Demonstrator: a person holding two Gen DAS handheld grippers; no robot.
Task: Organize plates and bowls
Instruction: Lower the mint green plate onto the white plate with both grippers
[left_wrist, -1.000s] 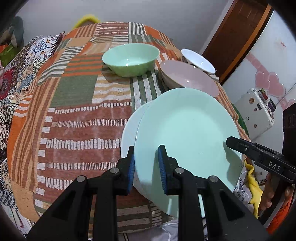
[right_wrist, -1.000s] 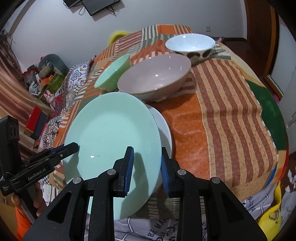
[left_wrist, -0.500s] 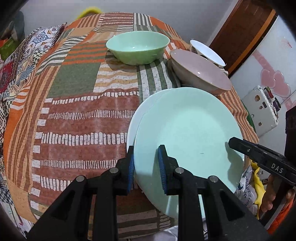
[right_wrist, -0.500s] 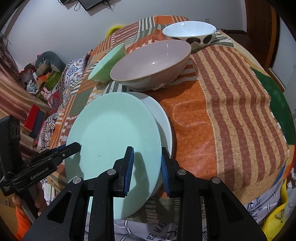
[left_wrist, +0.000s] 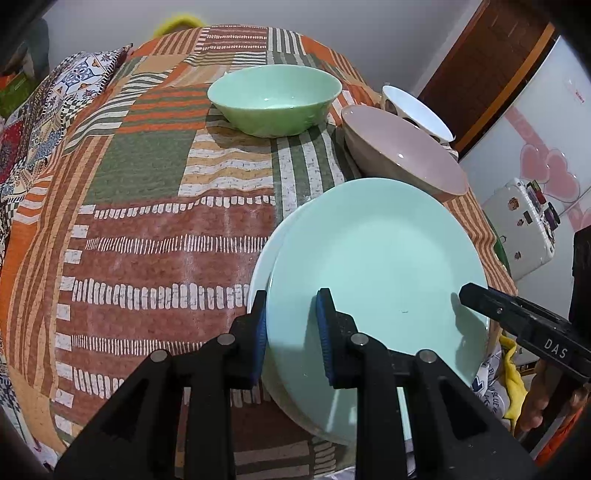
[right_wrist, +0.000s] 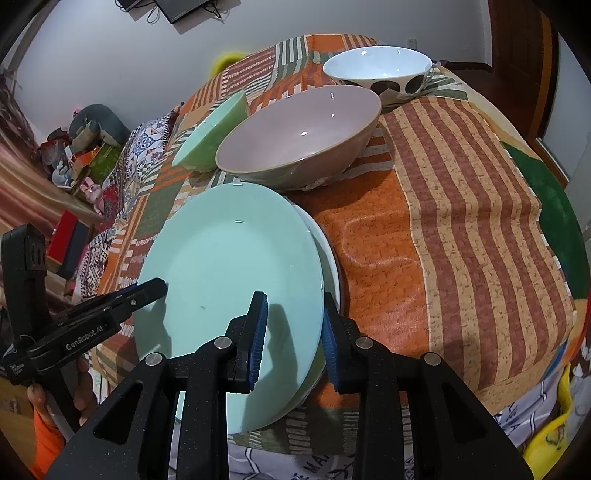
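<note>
A mint green plate (left_wrist: 376, 266) (right_wrist: 229, 280) lies on a white plate (left_wrist: 264, 258) (right_wrist: 330, 258) at the table's near edge. My left gripper (left_wrist: 291, 325) straddles the green plate's left rim, with daylight at the pads. My right gripper (right_wrist: 291, 328) straddles its right rim the same way. Behind stand a pink-brown bowl (left_wrist: 402, 151) (right_wrist: 303, 129), a green bowl (left_wrist: 275, 98) (right_wrist: 210, 136) and a white bowl with dark spots (left_wrist: 415, 110) (right_wrist: 380, 70).
The table wears a striped patchwork cloth (left_wrist: 147, 229) (right_wrist: 461, 221). A wooden door (left_wrist: 491, 66) and a white appliance (left_wrist: 521, 225) stand to the right. Clutter and toys (right_wrist: 85, 147) lie off the table's left.
Both grippers lowered the green plate onto the white plate and moved slightly forward. Their jaws have widened around the rim.
</note>
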